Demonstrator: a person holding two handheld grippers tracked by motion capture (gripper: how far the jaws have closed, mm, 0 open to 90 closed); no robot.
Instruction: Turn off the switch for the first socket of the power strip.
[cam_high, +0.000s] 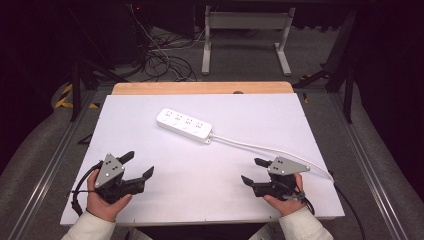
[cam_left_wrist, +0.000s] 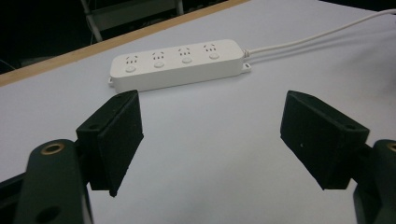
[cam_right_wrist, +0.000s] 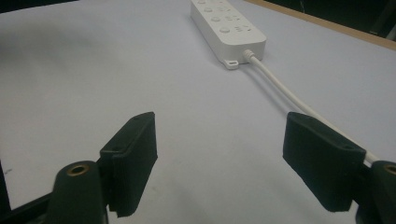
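Near the table's front edge, both the left gripper (cam_high: 136, 166) and right gripper (cam_high: 252, 171) sit spread and empty — best approach the power strip (cam_high: 184, 125) squarely, clear of its cord (cam_high: 270, 149).

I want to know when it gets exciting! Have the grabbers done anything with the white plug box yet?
Nothing looks done yet. The white power strip lies flat on the table, its cable trailing off to the right, untouched. The left hand-held gripper and the right hand-held gripper both sit near the table's front edge, jaws wide open and empty, pointed toward the strip. Reaching for it and gripping it are all still to come.
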